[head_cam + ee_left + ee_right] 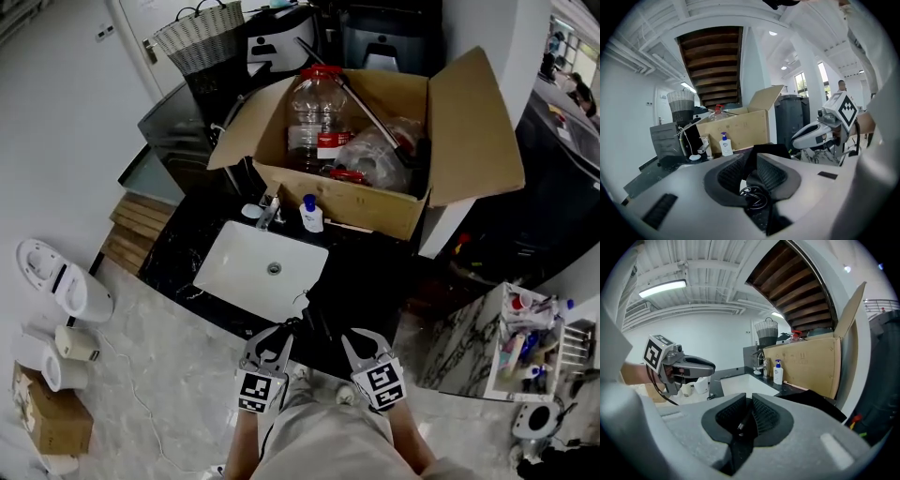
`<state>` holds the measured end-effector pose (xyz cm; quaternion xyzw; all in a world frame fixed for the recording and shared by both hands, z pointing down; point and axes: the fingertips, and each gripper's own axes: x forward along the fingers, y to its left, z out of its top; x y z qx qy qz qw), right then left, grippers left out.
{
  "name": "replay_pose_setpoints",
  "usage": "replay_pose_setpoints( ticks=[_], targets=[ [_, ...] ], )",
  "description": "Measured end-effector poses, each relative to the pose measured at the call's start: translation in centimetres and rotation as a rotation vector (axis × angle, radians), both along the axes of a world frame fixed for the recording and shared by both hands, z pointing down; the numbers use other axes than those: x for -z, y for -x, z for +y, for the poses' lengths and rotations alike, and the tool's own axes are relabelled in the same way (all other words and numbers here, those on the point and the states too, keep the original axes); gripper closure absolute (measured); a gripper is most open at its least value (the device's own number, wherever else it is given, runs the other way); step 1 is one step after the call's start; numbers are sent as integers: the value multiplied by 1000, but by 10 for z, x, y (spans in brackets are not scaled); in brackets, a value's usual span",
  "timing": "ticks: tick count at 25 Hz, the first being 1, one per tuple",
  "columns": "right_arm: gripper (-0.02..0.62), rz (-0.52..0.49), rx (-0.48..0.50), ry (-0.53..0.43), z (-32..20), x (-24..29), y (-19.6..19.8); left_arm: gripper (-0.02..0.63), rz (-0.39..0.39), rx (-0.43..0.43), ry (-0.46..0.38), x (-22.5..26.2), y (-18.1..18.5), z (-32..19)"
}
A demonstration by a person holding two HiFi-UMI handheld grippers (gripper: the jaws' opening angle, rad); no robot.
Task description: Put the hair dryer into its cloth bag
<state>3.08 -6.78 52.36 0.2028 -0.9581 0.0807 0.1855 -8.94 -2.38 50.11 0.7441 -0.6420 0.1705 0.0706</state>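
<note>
Surrounding white sink point(267, 262), black counter point(183, 248)

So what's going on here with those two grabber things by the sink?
A person stands at a black marble counter with a white sink, holding a gripper in each hand. The left gripper and right gripper are low, near the person's body. Each has its fingers shut on what looks like a black cloth bag between them.

Bright indoor light, sharp focus, fisheye-bent edges
</note>
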Motion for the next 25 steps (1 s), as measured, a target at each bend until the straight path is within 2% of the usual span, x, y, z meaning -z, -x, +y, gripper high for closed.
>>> replay_pose_setpoints(
  ticks=[6, 13, 20, 22, 25],
  targets=[
    [569, 53, -113, 41, -8, -23, 10, 525, 19, -140, 60, -20, 12, -15],
    [569, 114, -201, 67, -14, -44, 17, 502, 38, -262, 136, -52, 23, -23],
    [569, 153, -278, 82, -18, -62, 16, 424, 28, -381, 265, -95, 22, -21],
    [569, 164, -291, 86, -19, -65, 14, 392, 20, -396, 300, -106, 24, -20],
    [569, 177, -305, 97, -18, -69, 12, 378, 1, -407, 334, -116, 26, -20]
  ],
)
